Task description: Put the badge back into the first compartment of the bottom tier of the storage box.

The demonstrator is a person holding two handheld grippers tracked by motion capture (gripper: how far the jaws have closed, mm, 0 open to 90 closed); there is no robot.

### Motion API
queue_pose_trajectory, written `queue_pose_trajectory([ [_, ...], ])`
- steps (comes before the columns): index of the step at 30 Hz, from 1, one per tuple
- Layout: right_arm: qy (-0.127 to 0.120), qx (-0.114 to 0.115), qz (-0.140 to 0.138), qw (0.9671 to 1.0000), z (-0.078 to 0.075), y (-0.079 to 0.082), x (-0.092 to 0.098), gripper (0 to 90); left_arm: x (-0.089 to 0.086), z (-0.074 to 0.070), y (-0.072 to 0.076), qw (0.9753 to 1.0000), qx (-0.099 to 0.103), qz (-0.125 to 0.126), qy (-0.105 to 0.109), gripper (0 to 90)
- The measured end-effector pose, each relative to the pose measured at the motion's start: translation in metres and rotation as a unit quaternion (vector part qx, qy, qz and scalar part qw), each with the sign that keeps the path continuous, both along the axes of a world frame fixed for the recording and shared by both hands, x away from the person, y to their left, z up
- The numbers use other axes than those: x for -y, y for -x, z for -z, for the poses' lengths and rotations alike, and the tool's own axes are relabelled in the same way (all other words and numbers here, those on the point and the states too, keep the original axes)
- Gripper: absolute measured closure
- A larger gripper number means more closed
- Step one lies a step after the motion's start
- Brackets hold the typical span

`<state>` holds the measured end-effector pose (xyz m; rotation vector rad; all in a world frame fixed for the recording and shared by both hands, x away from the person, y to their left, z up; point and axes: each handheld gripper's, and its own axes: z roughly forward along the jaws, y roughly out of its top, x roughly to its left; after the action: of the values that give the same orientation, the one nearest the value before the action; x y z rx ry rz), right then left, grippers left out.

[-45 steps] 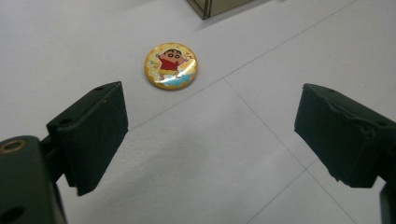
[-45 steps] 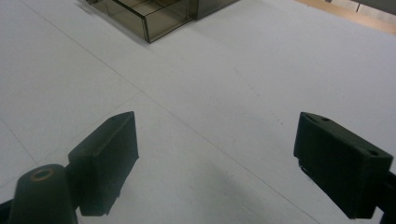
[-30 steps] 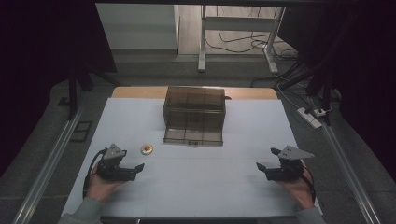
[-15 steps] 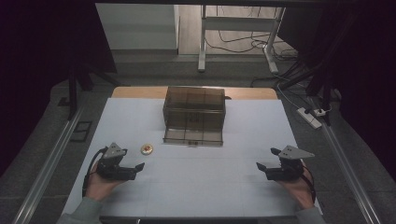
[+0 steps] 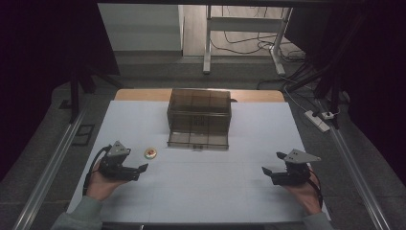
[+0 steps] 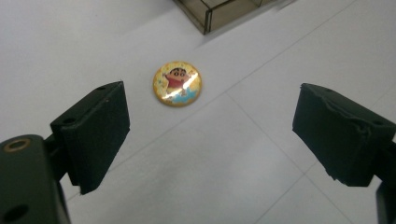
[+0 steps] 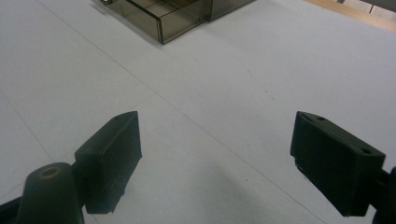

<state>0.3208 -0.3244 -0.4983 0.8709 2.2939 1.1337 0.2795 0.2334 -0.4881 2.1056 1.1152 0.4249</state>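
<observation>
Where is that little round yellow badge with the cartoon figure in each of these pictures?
High view: the small round yellow cartoon badge lies on the white table, just ahead of the left gripper.
Left gripper view: the badge sits upper centre, ahead of the open fingers.
Right gripper view: I cannot find it here.
Shared landmark: the smoky transparent plastic drawer box, at the top edge of both gripper views.

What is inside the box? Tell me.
The box is smoky and see-through, with dividers visible inside; its pulled-out drawer looks empty. Whether the tinted upper part holds anything cannot be told.
</observation>
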Motion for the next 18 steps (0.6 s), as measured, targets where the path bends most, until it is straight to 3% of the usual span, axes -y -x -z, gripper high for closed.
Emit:
queue_pose_trajectory([
  [18, 0.009, -0.004, -0.003, 0.9999, 0.002, -0.001, -0.002, 16.0, 0.015, -0.007, -0.037, 0.9994, -0.027, 0.021, -0.004, 11.7],
])
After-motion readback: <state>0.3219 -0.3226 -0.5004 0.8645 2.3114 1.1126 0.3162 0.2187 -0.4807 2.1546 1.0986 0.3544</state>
